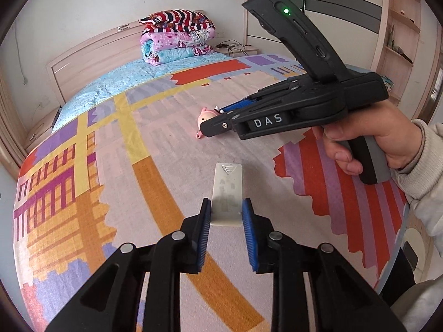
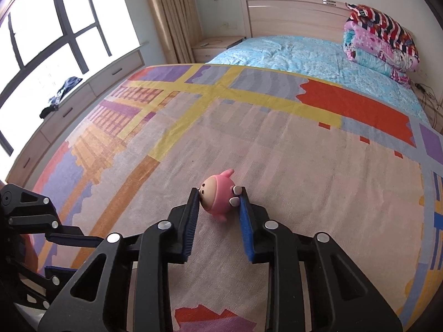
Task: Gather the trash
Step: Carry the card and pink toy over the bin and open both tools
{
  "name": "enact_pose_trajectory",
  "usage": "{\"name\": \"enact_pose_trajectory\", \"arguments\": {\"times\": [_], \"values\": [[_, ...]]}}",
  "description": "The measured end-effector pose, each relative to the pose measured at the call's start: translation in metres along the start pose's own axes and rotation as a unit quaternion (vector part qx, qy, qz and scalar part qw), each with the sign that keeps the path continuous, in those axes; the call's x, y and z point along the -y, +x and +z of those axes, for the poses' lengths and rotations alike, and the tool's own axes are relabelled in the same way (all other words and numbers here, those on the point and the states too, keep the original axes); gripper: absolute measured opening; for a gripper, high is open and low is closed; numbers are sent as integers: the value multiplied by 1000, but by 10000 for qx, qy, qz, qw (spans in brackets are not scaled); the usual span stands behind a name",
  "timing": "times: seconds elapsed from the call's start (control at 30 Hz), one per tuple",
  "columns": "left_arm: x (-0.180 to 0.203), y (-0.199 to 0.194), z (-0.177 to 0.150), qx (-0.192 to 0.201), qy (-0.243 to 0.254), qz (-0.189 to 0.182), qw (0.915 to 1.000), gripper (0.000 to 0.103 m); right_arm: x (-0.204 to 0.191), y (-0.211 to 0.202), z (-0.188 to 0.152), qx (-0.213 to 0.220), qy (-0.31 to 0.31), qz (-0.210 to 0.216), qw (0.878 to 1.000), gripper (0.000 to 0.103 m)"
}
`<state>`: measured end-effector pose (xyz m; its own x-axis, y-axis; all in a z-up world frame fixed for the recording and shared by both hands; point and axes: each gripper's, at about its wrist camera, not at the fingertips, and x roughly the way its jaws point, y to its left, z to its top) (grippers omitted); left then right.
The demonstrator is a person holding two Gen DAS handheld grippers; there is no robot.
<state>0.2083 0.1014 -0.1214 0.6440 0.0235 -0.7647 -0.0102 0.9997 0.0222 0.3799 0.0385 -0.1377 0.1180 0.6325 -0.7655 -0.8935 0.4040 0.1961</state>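
A flat white plastic piece (image 1: 227, 191) with a ribbed tip lies between the pads of my left gripper (image 1: 227, 207), which is shut on its near end over the patterned bedspread (image 1: 155, 144). A small pink round toy figure (image 2: 217, 197) sits between the pads of my right gripper (image 2: 218, 197), which is shut on it just above the bedspread (image 2: 304, 179). In the left wrist view the right gripper (image 1: 214, 123) reaches in from the right, held by a hand, with the pink toy (image 1: 206, 116) at its tips.
A stack of folded quilts (image 1: 177, 37) sits at the headboard end of the bed, also in the right wrist view (image 2: 379, 44). A nightstand (image 2: 218, 45) and curtain stand at the far left corner. A window bench (image 2: 69, 105) runs along the bed's left side.
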Motion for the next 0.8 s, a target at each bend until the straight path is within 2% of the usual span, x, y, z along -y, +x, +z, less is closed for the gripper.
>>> {"name": "enact_pose_trajectory", "arguments": {"times": [0.3, 0.37, 0.8], "values": [[0, -30, -5, 217, -93, 13, 9997, 22, -18, -23, -9, 109, -142, -52, 9998, 27], [4, -36, -4, 268, -56, 13, 9996, 22, -20, -31, -12, 115, -124, 124, 9998, 27], [29, -75, -22, 364, -2, 46, 9993, 22, -45, -102, -49, 427, -270, 83, 9987, 27]]}}
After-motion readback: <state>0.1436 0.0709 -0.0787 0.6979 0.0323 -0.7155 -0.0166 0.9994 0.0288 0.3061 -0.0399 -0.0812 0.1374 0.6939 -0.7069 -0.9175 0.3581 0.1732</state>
